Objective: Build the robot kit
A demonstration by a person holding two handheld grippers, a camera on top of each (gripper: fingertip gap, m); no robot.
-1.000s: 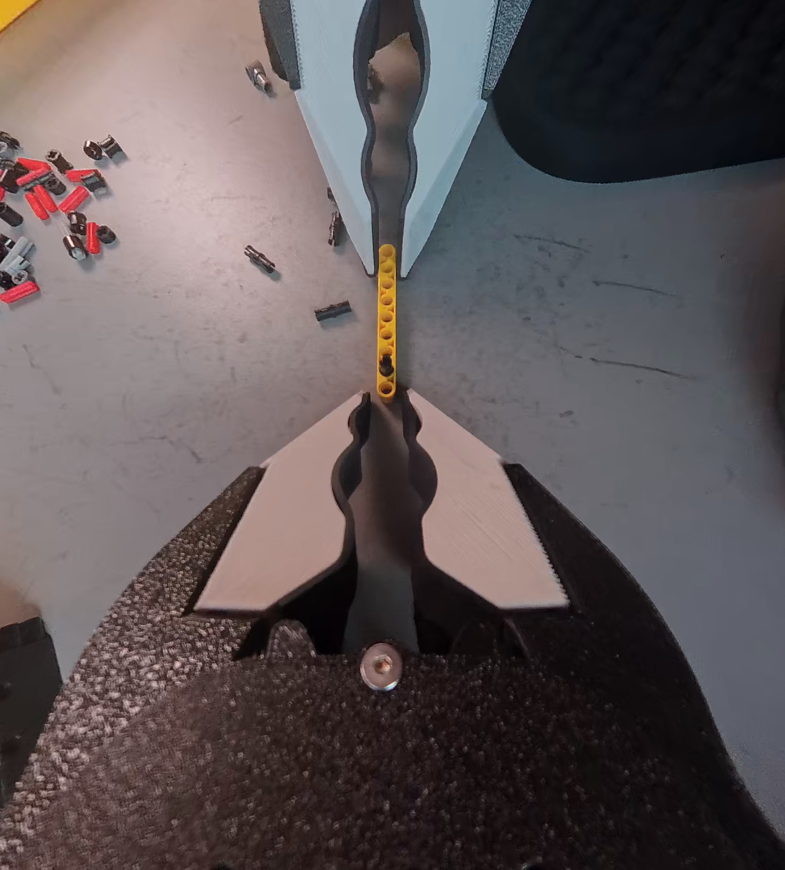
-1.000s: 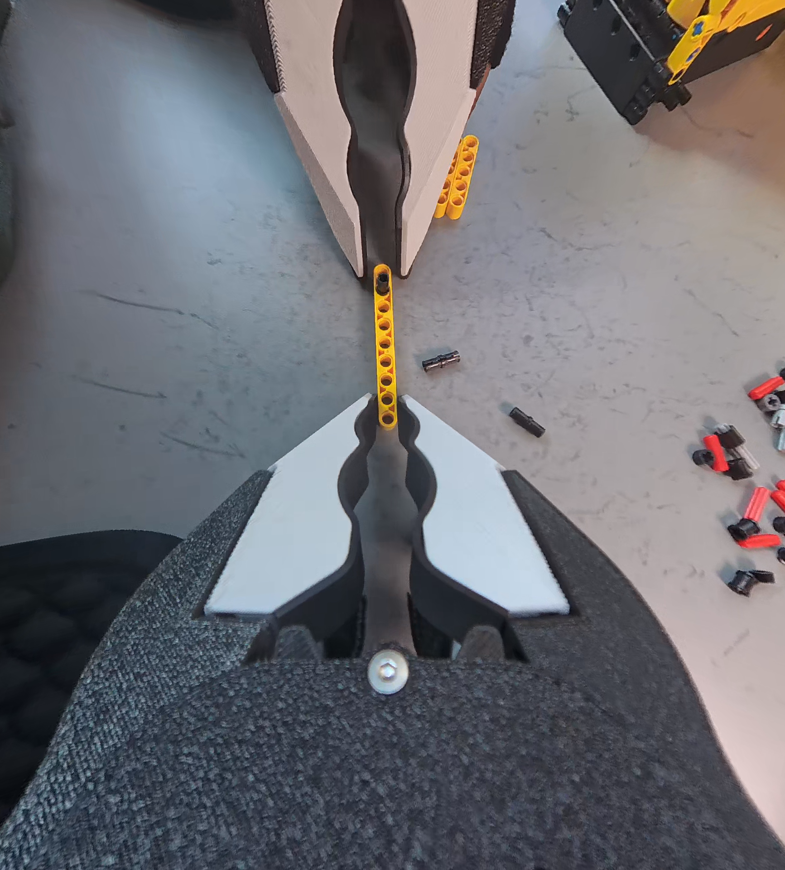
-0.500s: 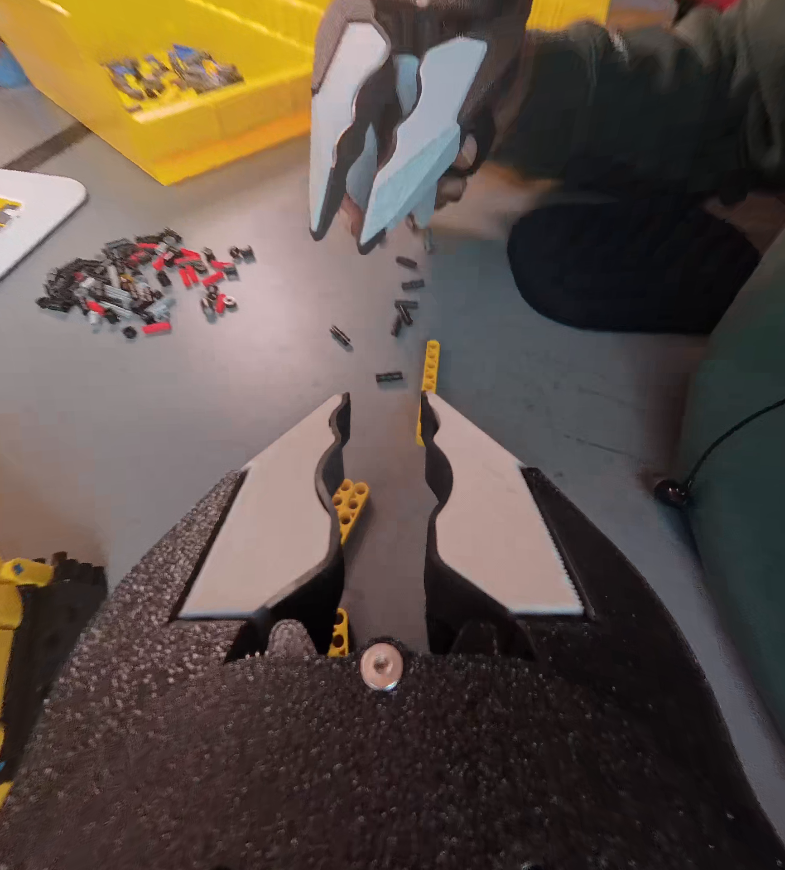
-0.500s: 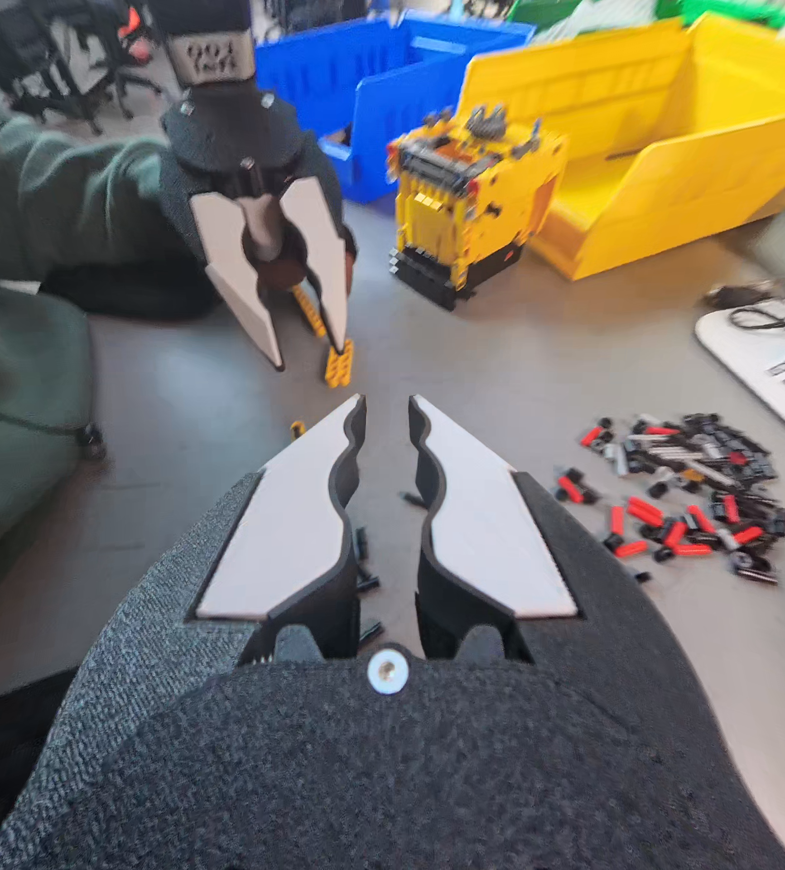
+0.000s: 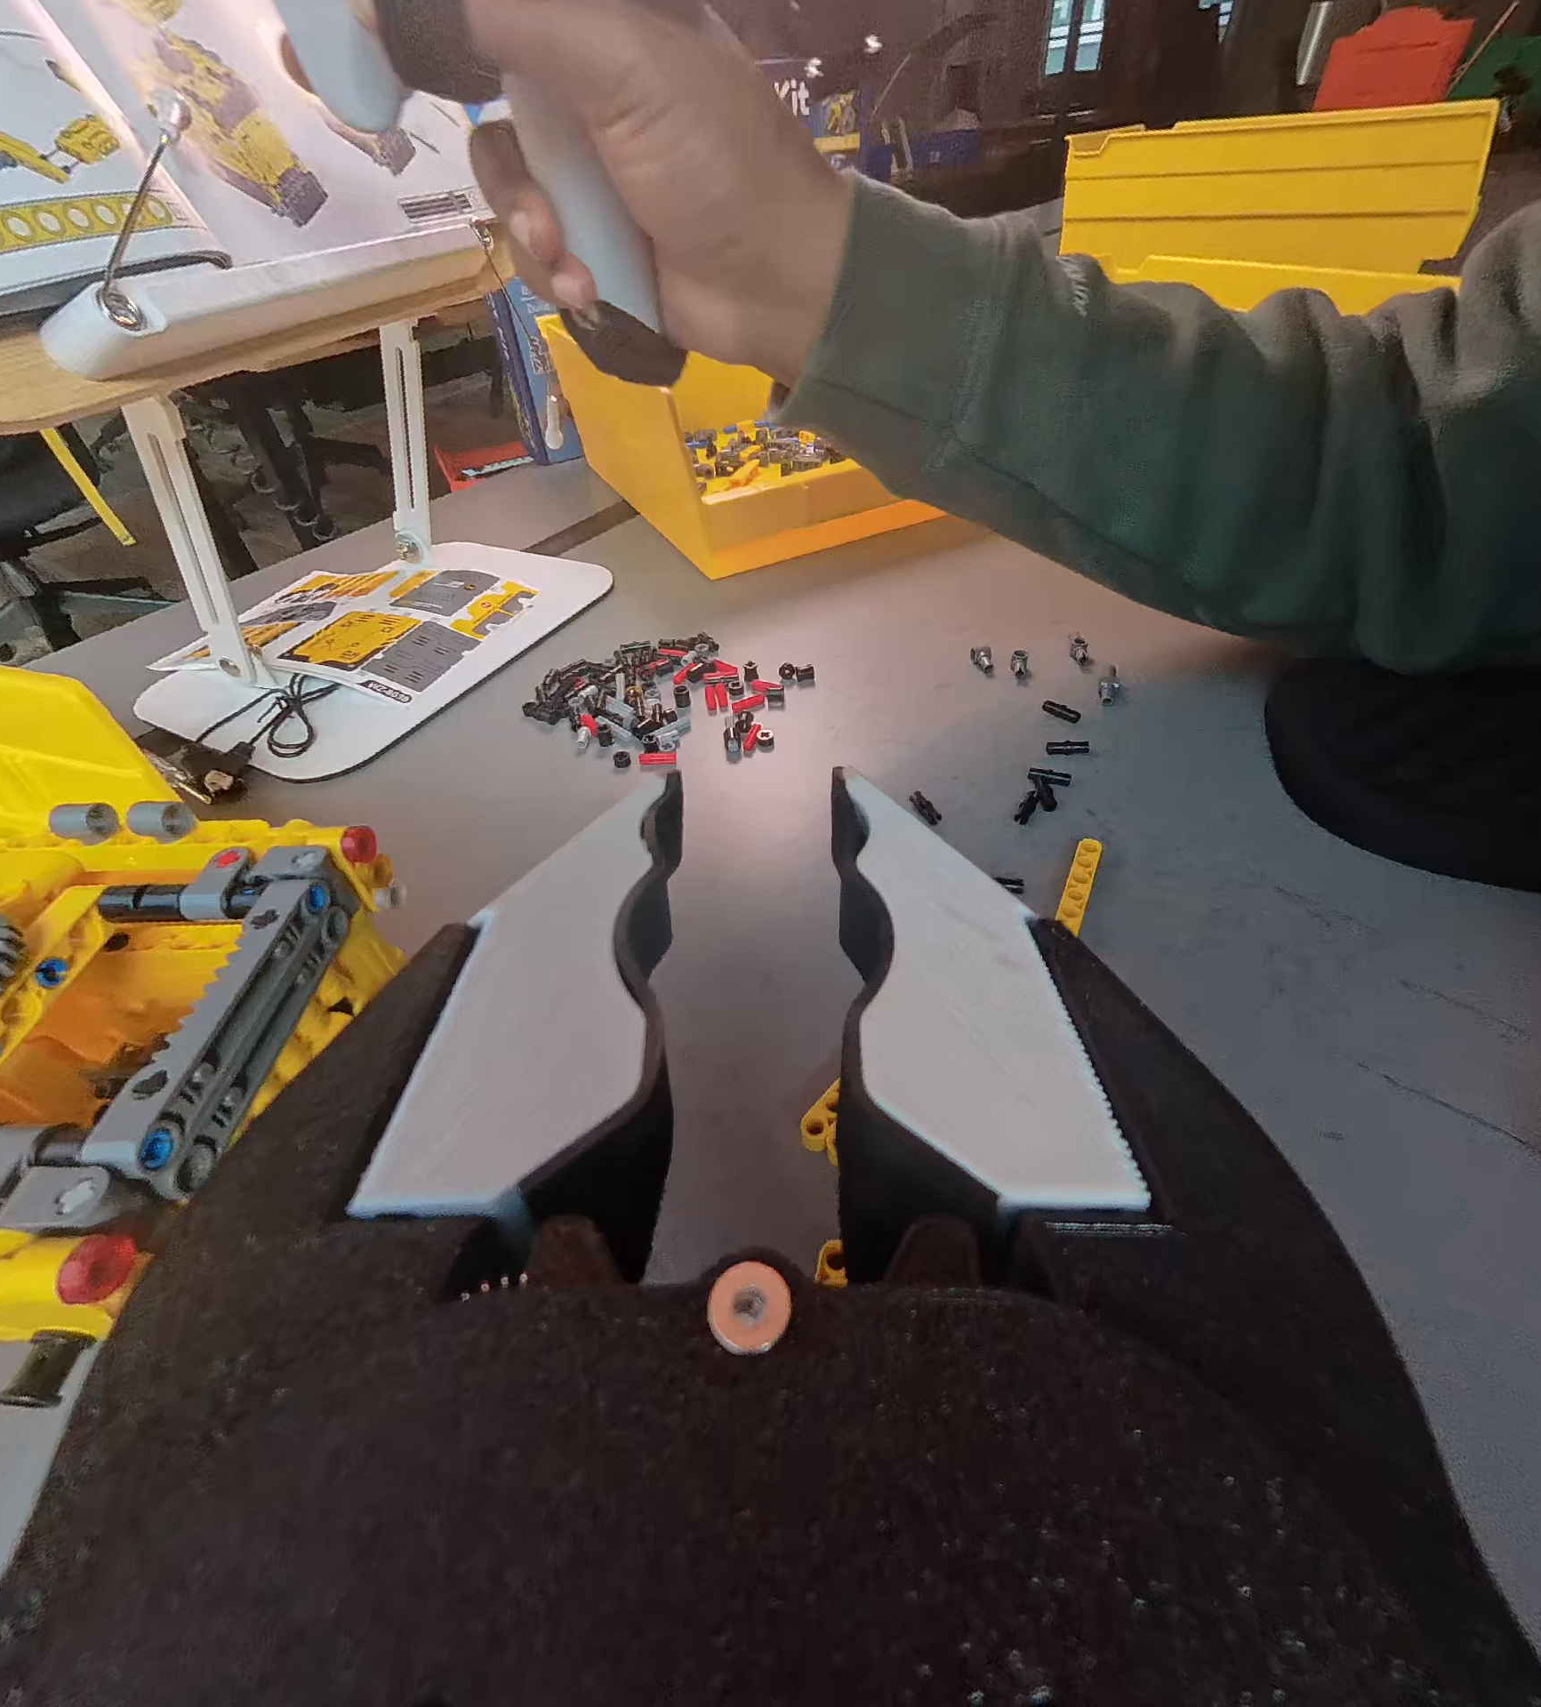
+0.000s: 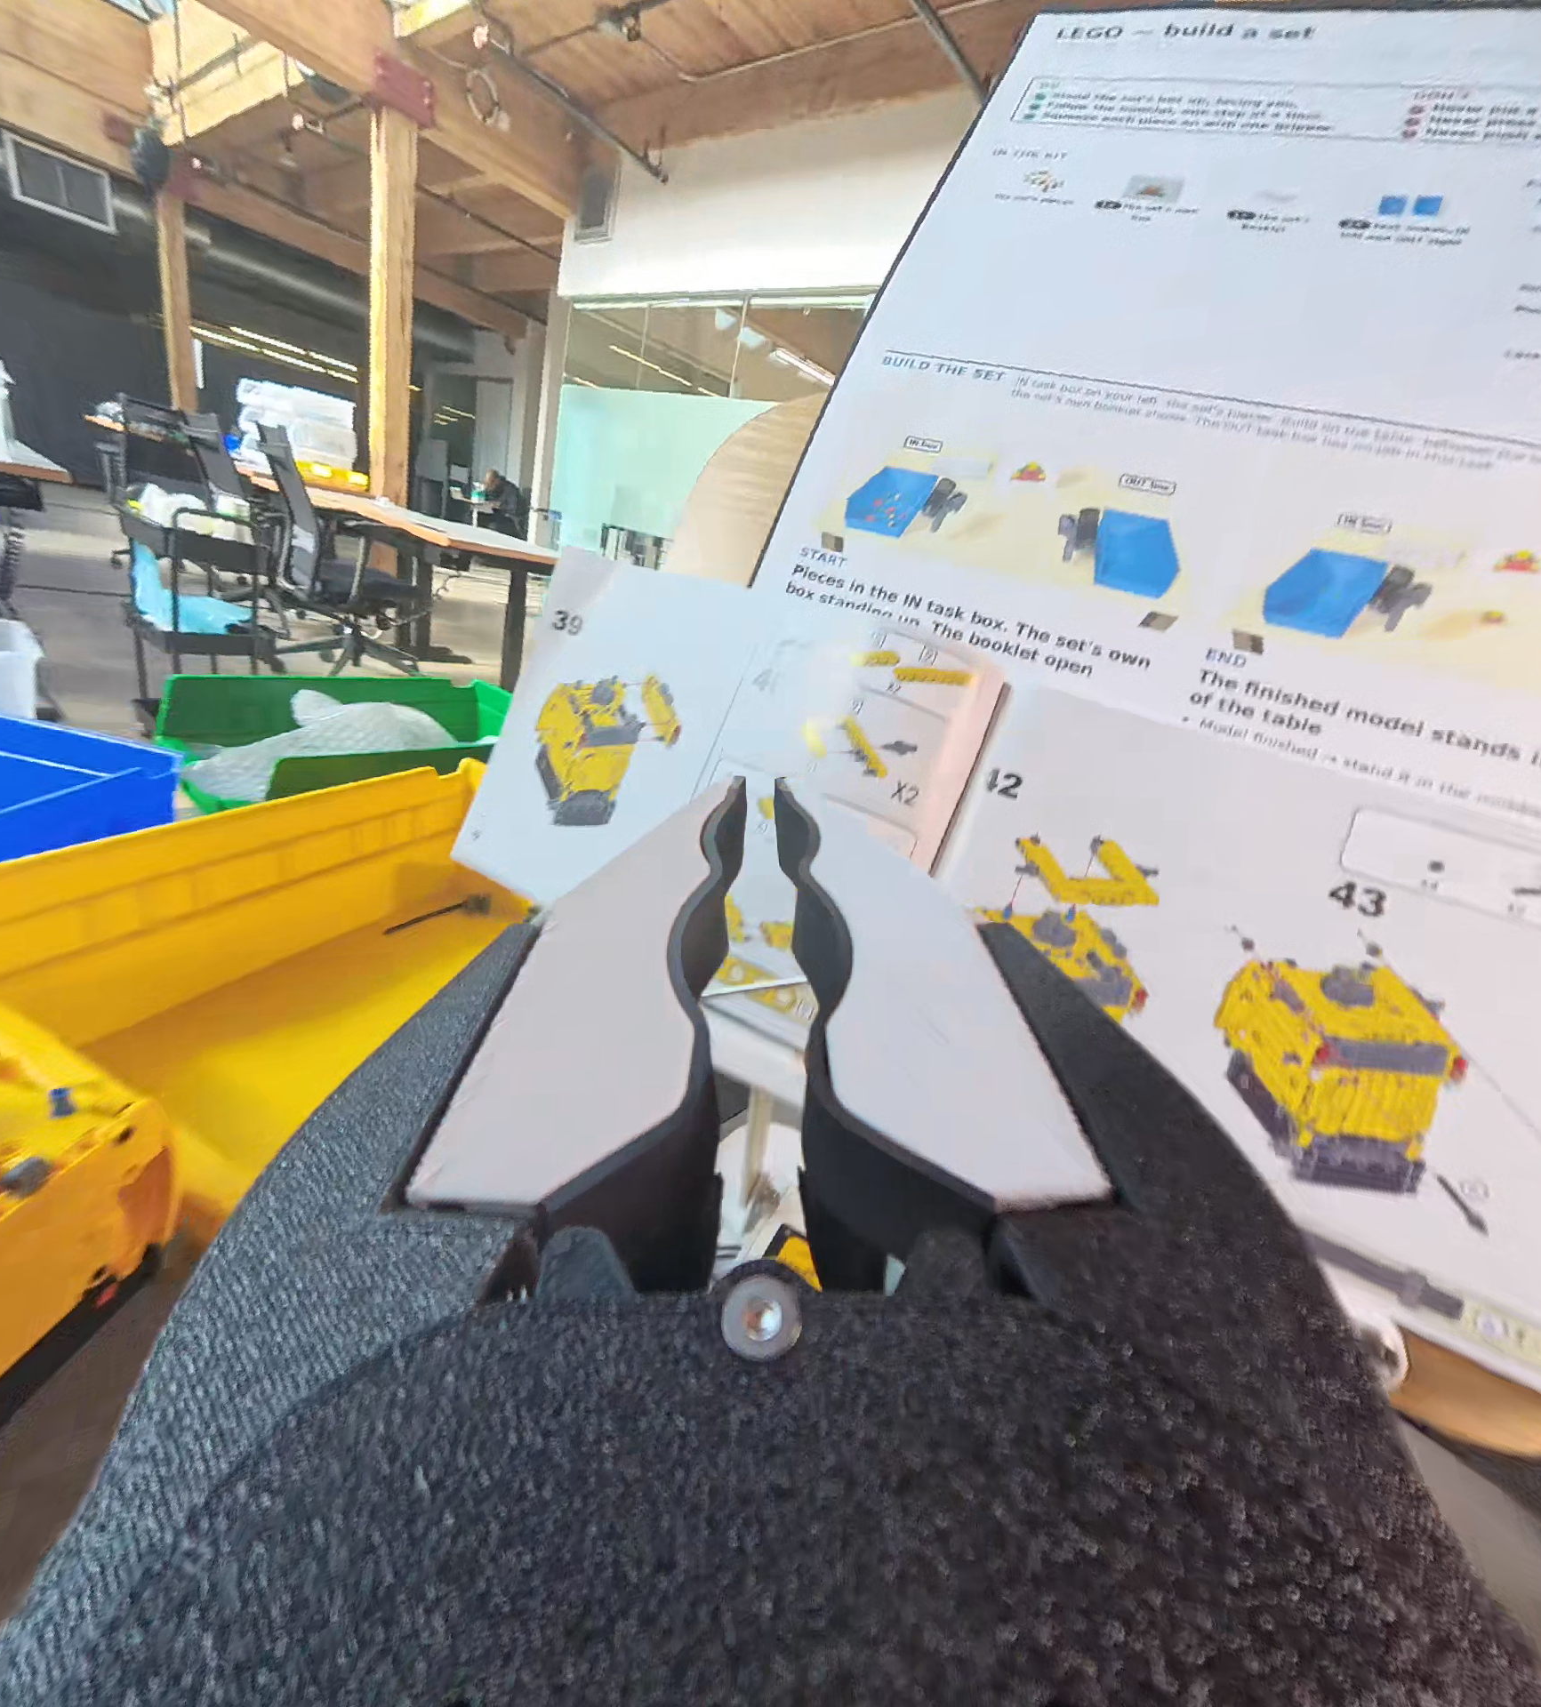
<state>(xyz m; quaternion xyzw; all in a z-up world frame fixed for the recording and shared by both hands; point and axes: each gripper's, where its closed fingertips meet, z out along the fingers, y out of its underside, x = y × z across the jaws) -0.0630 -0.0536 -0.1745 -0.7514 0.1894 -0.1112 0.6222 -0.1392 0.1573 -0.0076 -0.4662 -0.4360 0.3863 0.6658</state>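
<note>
Table point(image 5: 1302, 1062): grey and flat. Everything loose lies on it, and your left gripper hangs low over it.
Booklet point(image 6: 1302, 924): open on a raised stand point(image 5: 194, 573) at the far left of the table. Your right gripper is held up close to its pages.
Bin point(image 5: 748, 517): yellow, beyond the pins, with small parts in it.
Model point(image 5: 101, 1016): a yellow and grey brick build just left of your left gripper, not touching it. It looks rigid but is made of many pressed joints, so I'd judge that a pull on a thin arm could pop it apart.
Left gripper point(image 5: 757, 785): fingers spread wide with nothing between them.
Right gripper point(image 6: 759, 794): raised in your hand point(image 5: 683, 185), fingers drawn nearly together with a thin gap at the tips and nothing in it.
Beam point(image 5: 1079, 882): a thin yellow holed bar lying flat just right of your left gripper's right finger. A second yellow piece point(image 5: 822, 1122) shows under that finger. The beam is probably light, stiff, smooth plastic that will slide if nudged. Pinch across its narrow sides near one end.
Pin heap point(image 5: 665, 702): black, red and grey pins just ahead of your left fingertips.
Loose pins point(image 5: 1048, 776): a few black ones near the beam. They are tiny and round and likely to roll, so grip them across the middle.
</note>
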